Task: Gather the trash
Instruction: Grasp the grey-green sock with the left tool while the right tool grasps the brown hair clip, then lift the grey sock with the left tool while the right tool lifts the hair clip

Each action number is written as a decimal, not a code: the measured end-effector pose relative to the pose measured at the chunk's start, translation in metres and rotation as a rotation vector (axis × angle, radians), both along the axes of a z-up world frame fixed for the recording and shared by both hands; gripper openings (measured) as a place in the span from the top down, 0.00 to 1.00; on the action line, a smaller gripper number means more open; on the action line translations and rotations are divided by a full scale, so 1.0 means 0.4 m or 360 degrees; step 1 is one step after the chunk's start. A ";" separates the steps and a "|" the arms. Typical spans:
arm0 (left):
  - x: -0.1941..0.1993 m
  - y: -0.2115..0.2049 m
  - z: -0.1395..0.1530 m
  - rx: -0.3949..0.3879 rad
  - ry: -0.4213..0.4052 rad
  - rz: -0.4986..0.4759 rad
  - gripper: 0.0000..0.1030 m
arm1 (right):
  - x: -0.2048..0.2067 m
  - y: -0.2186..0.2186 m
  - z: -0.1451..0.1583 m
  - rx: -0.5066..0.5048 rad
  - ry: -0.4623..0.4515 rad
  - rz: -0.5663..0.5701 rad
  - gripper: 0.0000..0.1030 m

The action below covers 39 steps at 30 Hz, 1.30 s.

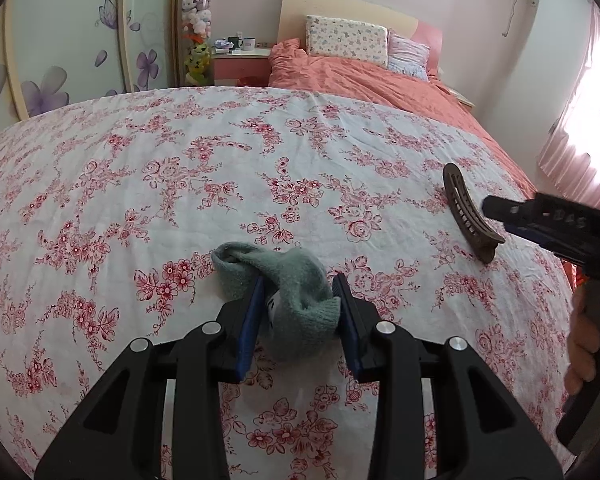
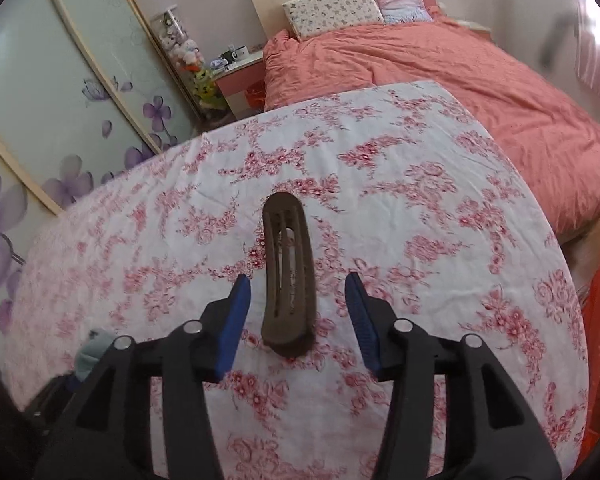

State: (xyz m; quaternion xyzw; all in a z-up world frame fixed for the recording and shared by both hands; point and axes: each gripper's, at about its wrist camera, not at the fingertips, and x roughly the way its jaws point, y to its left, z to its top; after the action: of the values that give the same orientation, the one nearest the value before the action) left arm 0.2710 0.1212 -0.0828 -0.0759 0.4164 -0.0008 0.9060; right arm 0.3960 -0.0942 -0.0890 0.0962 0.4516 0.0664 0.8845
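A crumpled grey-green sock lies on the floral cloth. My left gripper has a blue pad on each side of the sock and looks closed on it. A brown curved hair clip lies to the right on the cloth. In the right wrist view the hair clip lies between the fingers of my right gripper, which is open and does not touch it. The right gripper also shows at the right edge of the left wrist view. The sock shows at the lower left of the right wrist view.
A bed with a salmon duvet and pillows stands behind the cloth-covered surface. A pink nightstand with mugs and a tube of plush toys stand by a flowered wardrobe. Pink curtains hang at the right.
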 end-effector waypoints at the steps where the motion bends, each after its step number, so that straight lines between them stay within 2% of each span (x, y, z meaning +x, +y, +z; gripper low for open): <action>1: 0.000 0.000 0.000 0.0001 0.0000 0.0000 0.65 | 0.002 0.014 -0.005 -0.0055 -0.0009 0.0007 0.52; 5: 0.000 0.001 0.000 -0.0003 -0.0001 0.0000 0.65 | 0.002 0.046 -0.029 -0.0208 -0.0020 0.0017 0.54; 6: 0.000 0.002 0.001 -0.0005 -0.0001 0.0000 0.65 | -0.001 0.046 -0.034 -0.0230 -0.0017 0.0022 0.61; 9: 0.000 0.004 0.000 -0.0010 -0.0002 0.0001 0.65 | -0.013 0.043 -0.034 -0.0230 -0.0042 0.0042 0.72; 13: 0.000 0.007 0.000 -0.0021 -0.0003 0.0001 0.64 | -0.046 0.026 -0.030 -0.0277 -0.0042 0.0017 0.72; 22: -0.002 0.018 0.000 -0.0062 -0.0010 0.0001 0.63 | -0.192 -0.042 -0.035 -0.0384 -0.0088 -0.0014 0.72; 24: -0.002 0.021 0.001 -0.0069 -0.0011 0.0005 0.63 | -0.208 -0.041 -0.038 -0.0411 -0.0119 -0.0013 0.69; 27: -0.004 0.024 0.001 -0.0068 -0.0012 0.0010 0.63 | -0.203 -0.044 -0.045 -0.0365 -0.0086 -0.0017 0.67; 30: -0.006 0.019 0.004 -0.0062 -0.0014 -0.0013 0.57 | -0.200 -0.047 -0.046 -0.0345 -0.0082 -0.0025 0.67; 34: -0.024 -0.002 0.005 0.0033 -0.0002 -0.0039 0.50 | -0.196 -0.044 -0.046 -0.0351 -0.0085 -0.0009 0.65; 39: -0.030 0.002 0.004 0.0023 0.0011 -0.0014 0.50 | -0.173 -0.046 -0.043 -0.0303 -0.0074 -0.0038 0.63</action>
State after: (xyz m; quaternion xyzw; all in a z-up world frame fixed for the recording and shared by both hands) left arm 0.2590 0.1219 -0.0813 -0.0675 0.4197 -0.0014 0.9052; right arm 0.3268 -0.1127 -0.1060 0.0154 0.4340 0.0149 0.9007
